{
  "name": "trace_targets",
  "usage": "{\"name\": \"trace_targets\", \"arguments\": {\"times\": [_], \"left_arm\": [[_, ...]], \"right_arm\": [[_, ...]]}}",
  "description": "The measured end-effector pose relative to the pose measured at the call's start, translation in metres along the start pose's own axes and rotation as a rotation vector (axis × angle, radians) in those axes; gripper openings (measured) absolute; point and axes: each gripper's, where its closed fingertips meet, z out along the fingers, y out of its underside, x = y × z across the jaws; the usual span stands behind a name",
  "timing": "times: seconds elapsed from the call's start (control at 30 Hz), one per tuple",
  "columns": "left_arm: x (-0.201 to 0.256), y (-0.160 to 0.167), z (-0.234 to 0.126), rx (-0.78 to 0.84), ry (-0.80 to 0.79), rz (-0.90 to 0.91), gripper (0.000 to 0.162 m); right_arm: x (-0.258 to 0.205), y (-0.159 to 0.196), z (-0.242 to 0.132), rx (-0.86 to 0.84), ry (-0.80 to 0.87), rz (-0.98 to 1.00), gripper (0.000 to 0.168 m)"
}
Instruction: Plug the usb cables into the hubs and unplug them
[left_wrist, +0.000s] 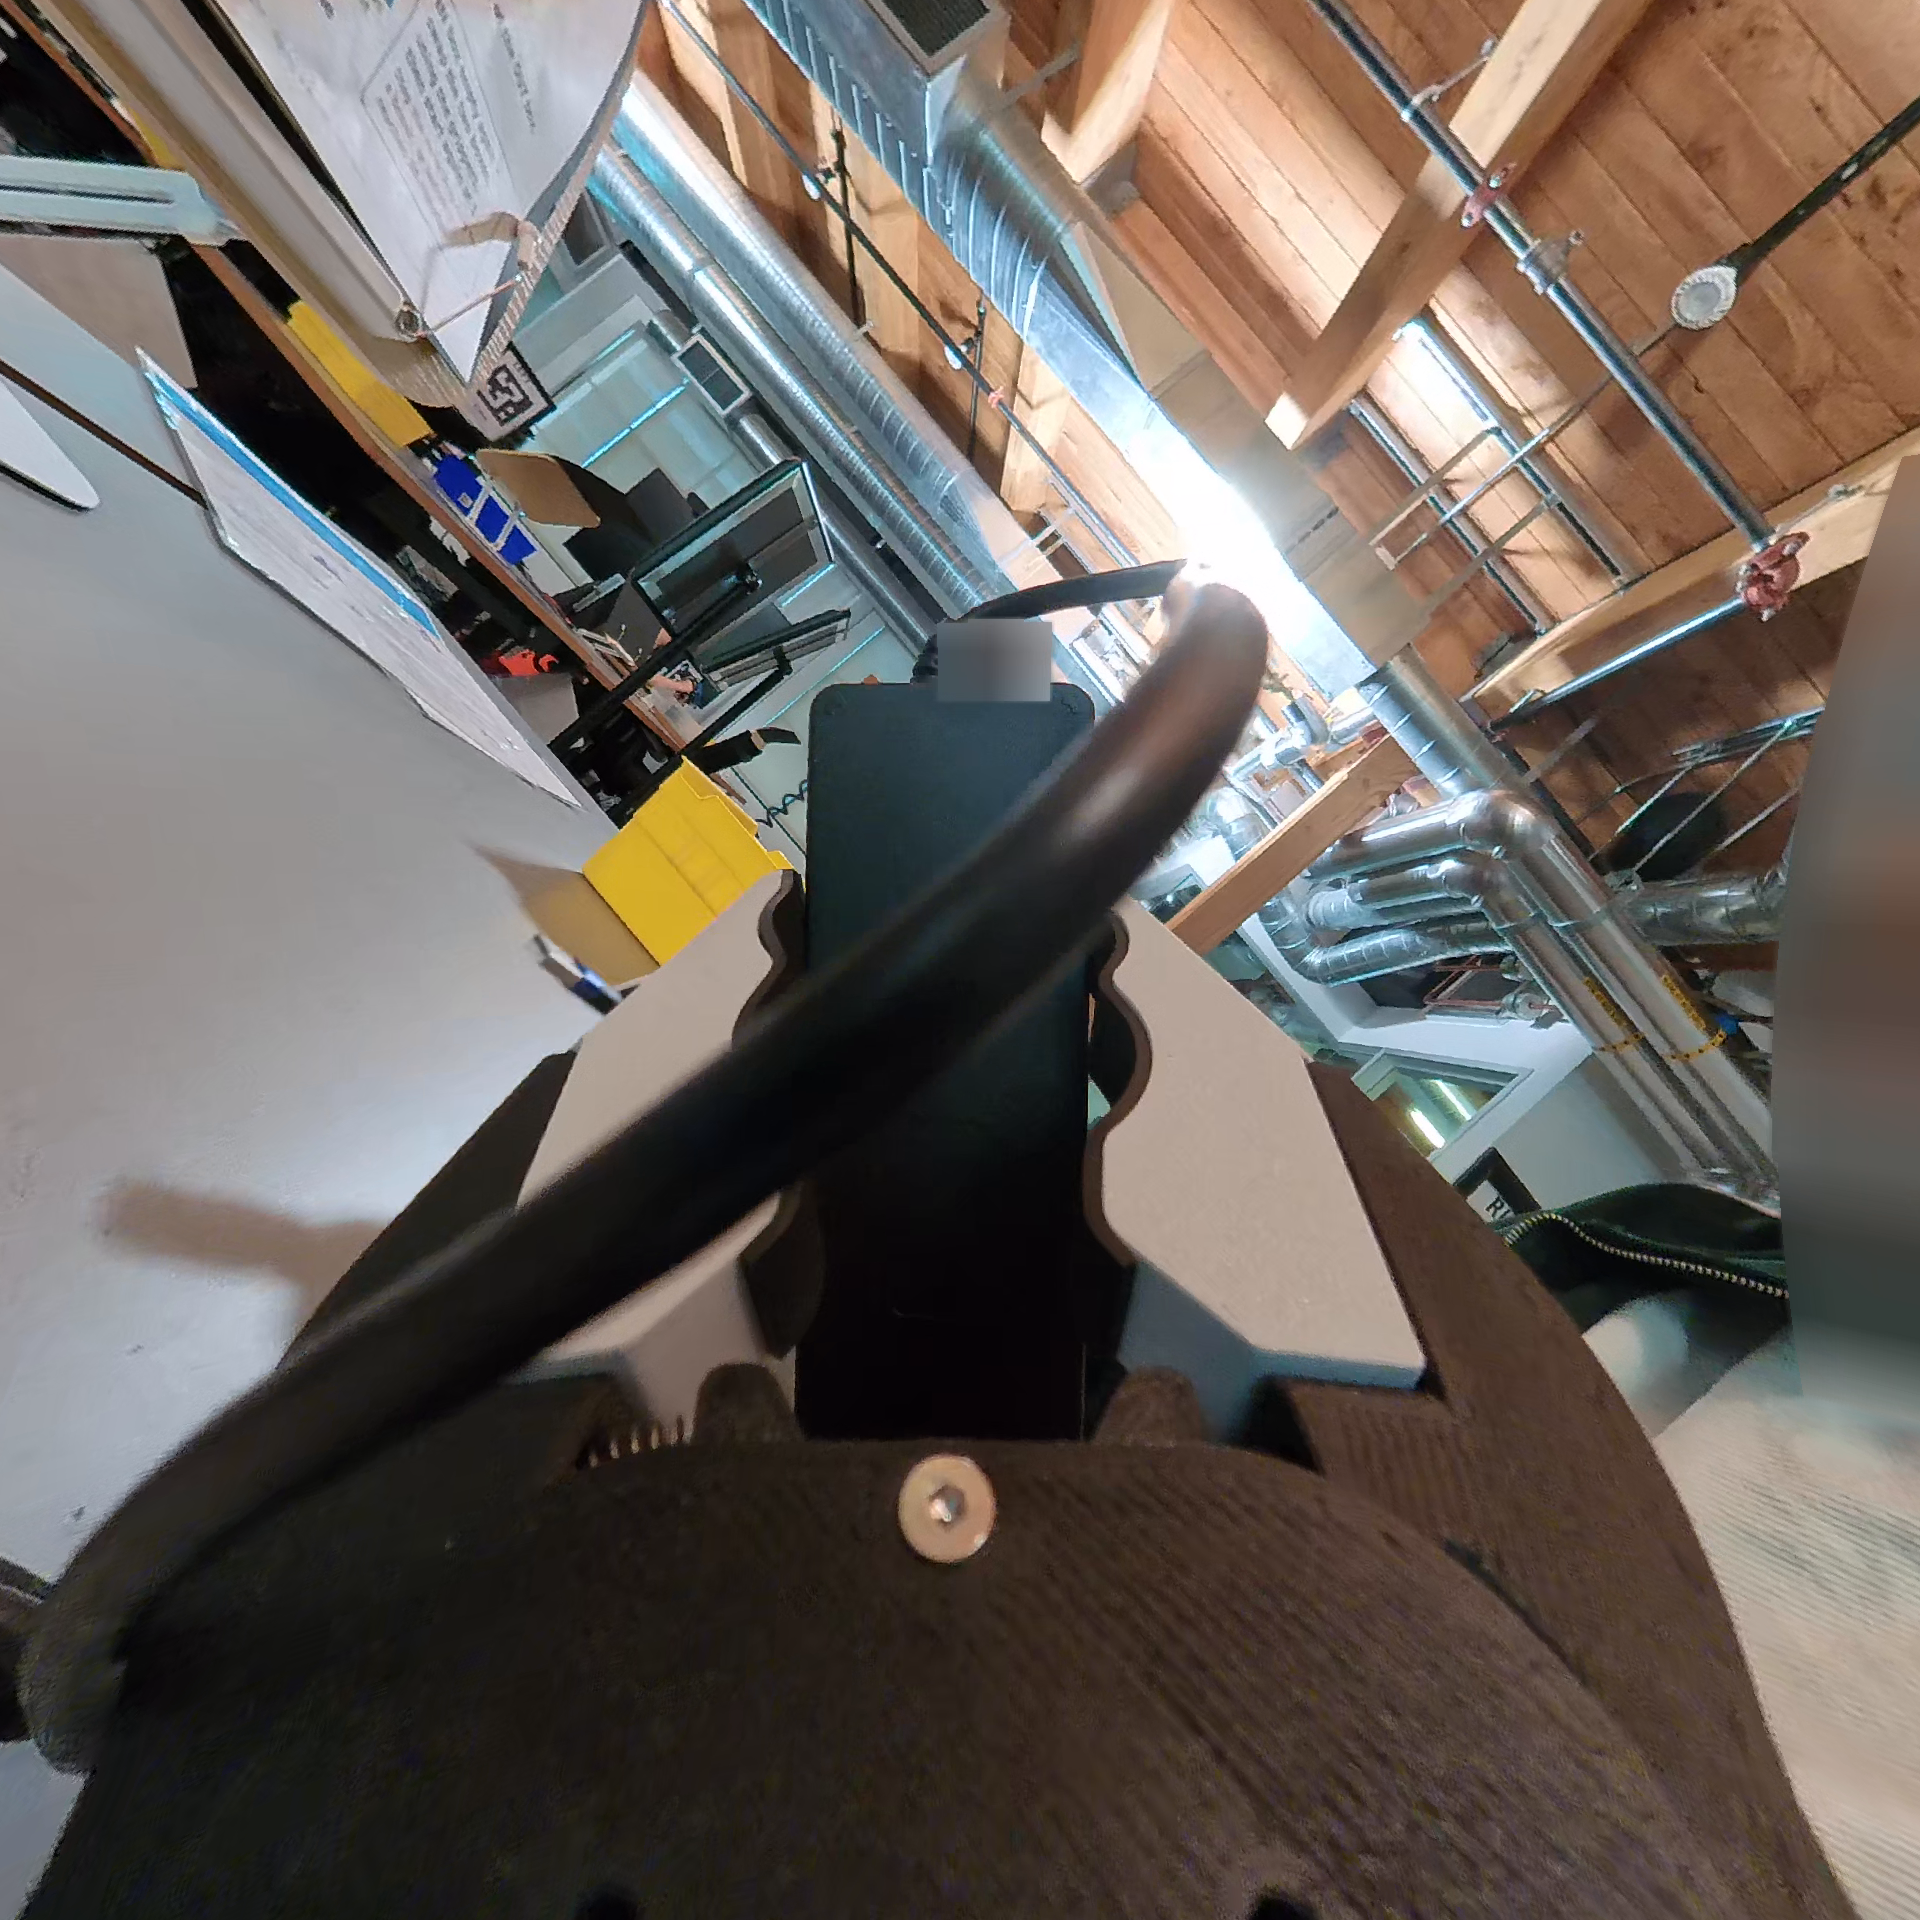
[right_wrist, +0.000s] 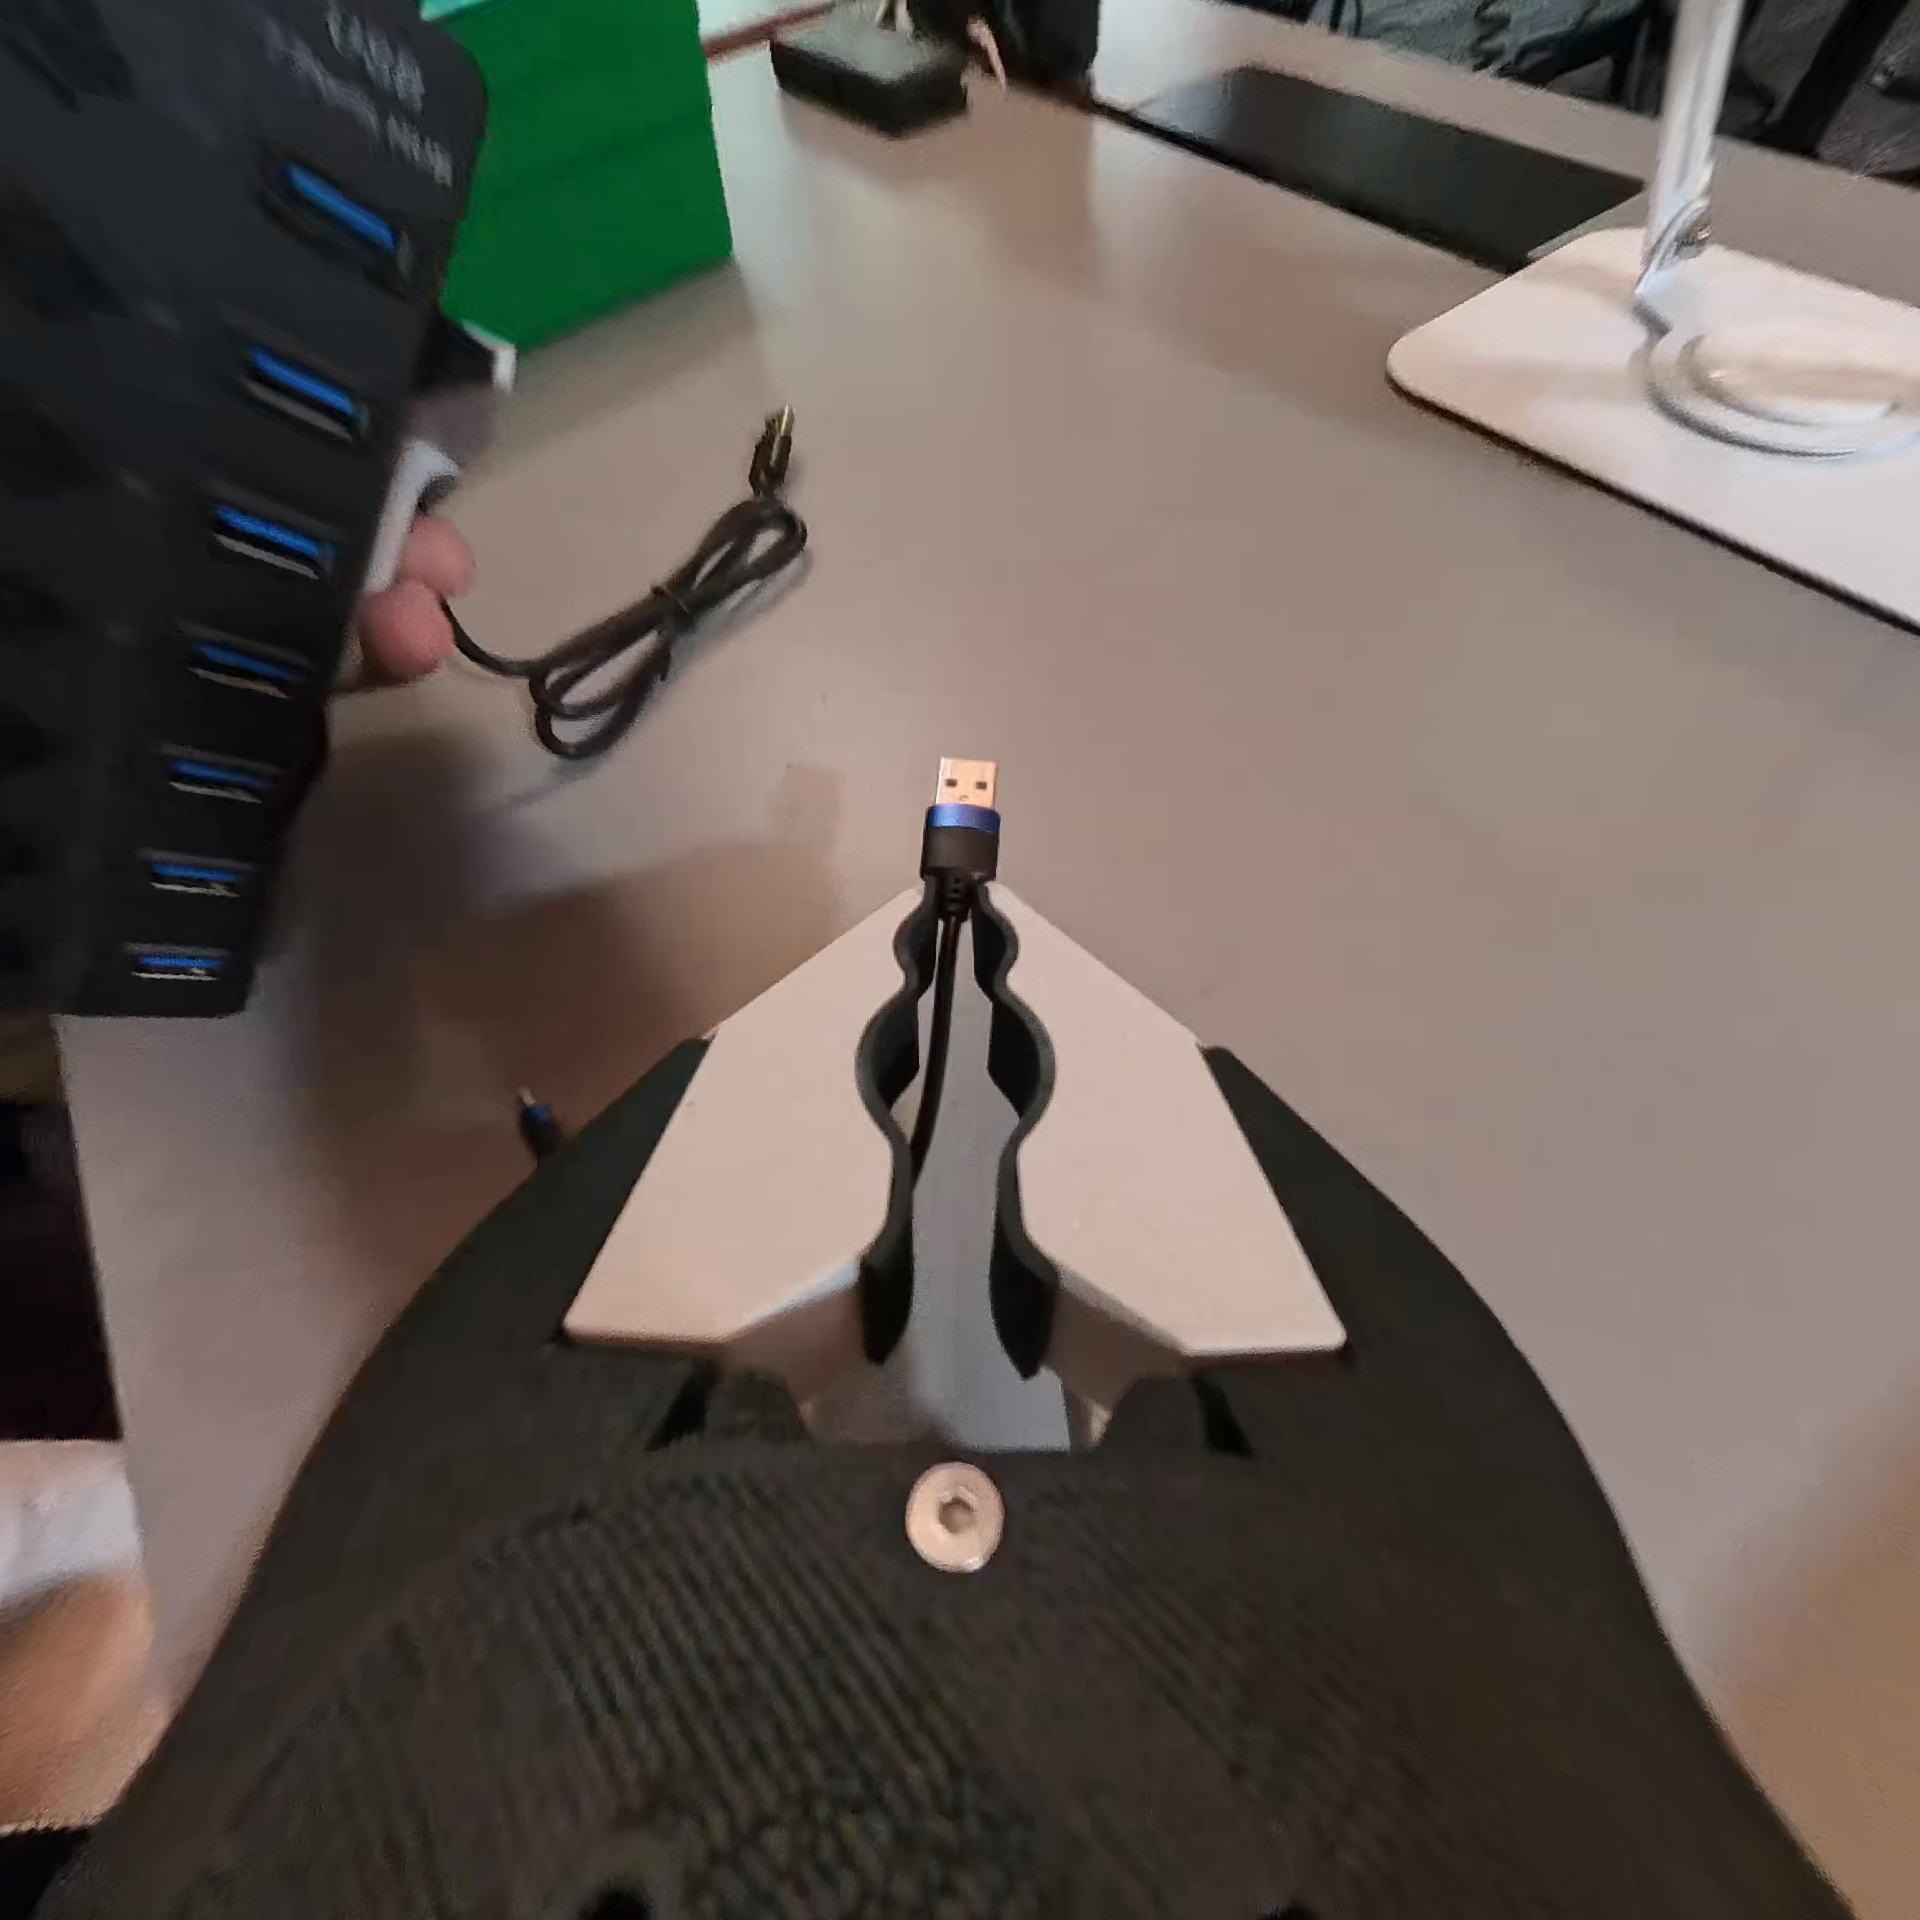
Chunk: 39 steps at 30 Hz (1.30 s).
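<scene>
In the left wrist view my left gripper (left_wrist: 948, 904) is shut on a black USB hub (left_wrist: 935, 831). Its plain back faces me and it points up toward the ceiling. A thick black cable (left_wrist: 1091, 821) arcs across in front of it. In the right wrist view the same hub (right_wrist: 208, 520) shows at the far left, blurred, with a column of several blue ports. A person's fingers (right_wrist: 416, 603) show beside it. My right gripper (right_wrist: 956, 904) is shut on a black USB cable (right_wrist: 930, 1039) just behind its plug. The blue-ringed USB plug (right_wrist: 966, 821) sticks out past the fingertips above the table (right_wrist: 1247, 727).
A coiled black cable (right_wrist: 665, 623) lies on the table left of centre. A green box (right_wrist: 582, 177) stands at the back left. A white monitor stand base (right_wrist: 1662, 416) sits at the right. Another small plug end (right_wrist: 540, 1122) lies near my right gripper. A yellow bin (left_wrist: 675, 862) shows in the left wrist view.
</scene>
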Motion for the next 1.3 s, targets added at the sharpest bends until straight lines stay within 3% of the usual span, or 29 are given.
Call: {"name": "trace_targets", "arguments": {"times": [0.1,0.27,0.47,0.83,1.3], "left_arm": [[0.000,-0.001,-0.001,0.003,0.001,-0.003,0.051],[0.003,0.007,0.003,-0.046,0.039,-0.035,0.053],[0.004,0.015,0.003,-0.137,0.043,-0.012,0.053],[-0.010,0.050,0.002,-0.390,-0.075,0.193,0.054],[-0.004,0.067,0.004,-0.459,-0.031,0.155,0.051]], "right_arm": [[-0.005,-0.007,-0.012,0.057,-0.089,0.058,0.005],[-0.036,-0.047,-0.046,0.283,-0.386,0.172,0.005],[-0.073,-0.044,-0.058,0.235,-0.712,0.267,0.005],[-0.070,-0.028,-0.047,0.121,-0.831,0.545,0.005],[-0.077,-0.025,-0.048,0.085,-0.863,0.526,0.005]]}}
